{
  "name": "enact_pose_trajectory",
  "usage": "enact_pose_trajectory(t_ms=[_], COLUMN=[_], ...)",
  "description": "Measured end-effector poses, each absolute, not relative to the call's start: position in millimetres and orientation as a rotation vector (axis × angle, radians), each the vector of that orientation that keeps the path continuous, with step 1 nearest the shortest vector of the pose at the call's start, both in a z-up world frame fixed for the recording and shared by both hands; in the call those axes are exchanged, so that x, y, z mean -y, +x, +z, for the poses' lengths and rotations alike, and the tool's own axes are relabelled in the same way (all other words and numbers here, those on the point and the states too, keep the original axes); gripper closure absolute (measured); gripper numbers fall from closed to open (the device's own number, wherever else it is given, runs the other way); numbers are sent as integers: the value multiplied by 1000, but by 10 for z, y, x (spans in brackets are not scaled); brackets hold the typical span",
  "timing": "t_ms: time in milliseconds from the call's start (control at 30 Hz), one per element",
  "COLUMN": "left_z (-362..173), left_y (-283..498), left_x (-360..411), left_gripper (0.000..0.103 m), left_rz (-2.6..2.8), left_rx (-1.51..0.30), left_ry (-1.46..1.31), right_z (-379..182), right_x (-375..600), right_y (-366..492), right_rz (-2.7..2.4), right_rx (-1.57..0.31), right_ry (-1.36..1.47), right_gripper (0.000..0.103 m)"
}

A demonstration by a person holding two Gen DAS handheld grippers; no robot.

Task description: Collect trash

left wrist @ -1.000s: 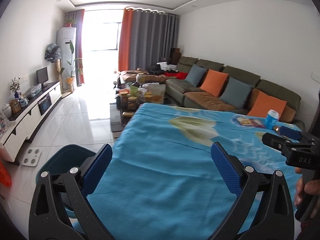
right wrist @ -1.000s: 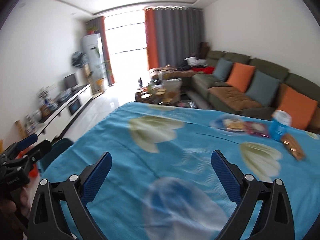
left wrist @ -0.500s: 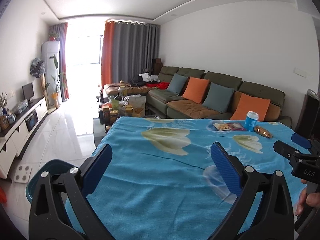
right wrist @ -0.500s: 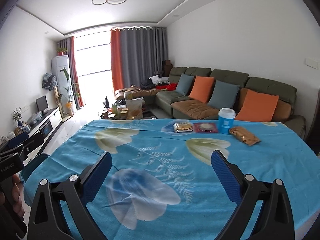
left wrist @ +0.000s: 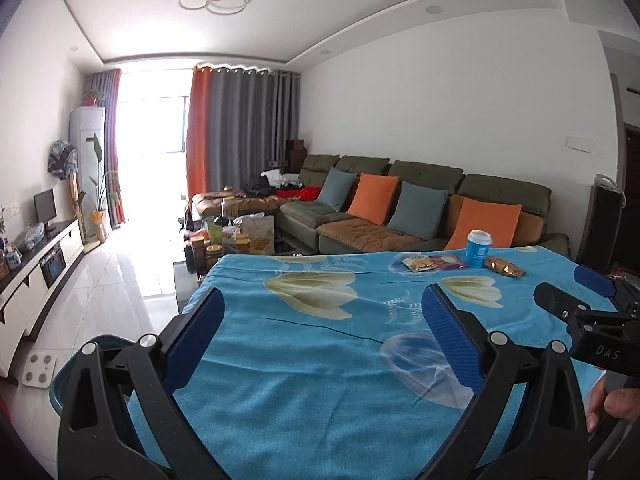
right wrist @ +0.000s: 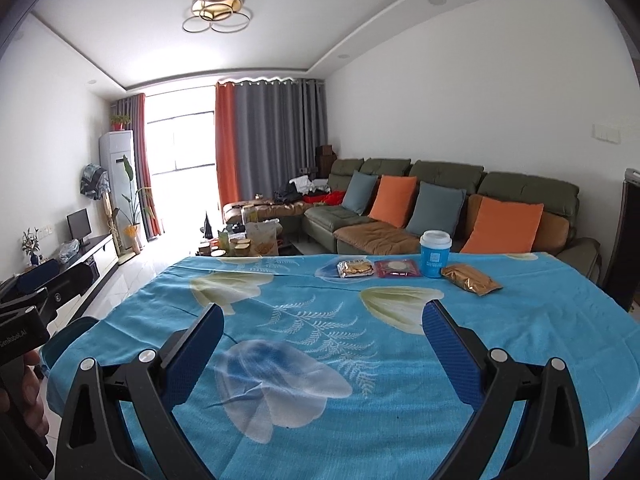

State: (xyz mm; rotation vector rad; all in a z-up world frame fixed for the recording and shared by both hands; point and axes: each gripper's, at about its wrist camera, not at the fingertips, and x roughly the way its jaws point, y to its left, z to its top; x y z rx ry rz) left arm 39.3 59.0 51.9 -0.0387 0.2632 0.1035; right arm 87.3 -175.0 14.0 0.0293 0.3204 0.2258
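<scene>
Left gripper (left wrist: 322, 336), right gripper (right wrist: 322, 350): spread wide, empty. Far ahead of both, on worktop (right wrist: 304, 360): cup (right wrist: 435, 253), three wrappers (right wrist: 471, 278), in a row, uncollected. Bin (left wrist: 92, 364): beside left gripper, below worktop edge; contents hidden.

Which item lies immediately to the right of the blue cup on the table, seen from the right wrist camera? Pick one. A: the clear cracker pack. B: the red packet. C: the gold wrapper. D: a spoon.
C: the gold wrapper lies just right of the blue cup, while the red packet and the clear cracker pack lie to the cup's left.
</scene>
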Motion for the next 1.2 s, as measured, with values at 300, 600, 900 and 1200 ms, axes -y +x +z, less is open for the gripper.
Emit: enact_pose_trajectory(t_ms=[300, 600, 900, 1200], left_z=[420, 349, 299, 287], left_y=[230, 143, 111, 142], left_x=[-669, -724, -733, -691], left_gripper=[6, 6, 6, 6], left_rz=[93, 61, 71, 77], left_rx=[-246, -221, -219, -218], left_ry=[-71, -81, -79, -71], right_z=[137, 86, 23, -14], right_x=[1696, 1644, 1630, 1619], right_y=[701, 528, 539, 545], right_rz=[203, 183, 178, 184], right_rx=[-265, -241, -252, -250], right_ry=[29, 31, 28, 22], right_gripper=[7, 7, 7, 7])
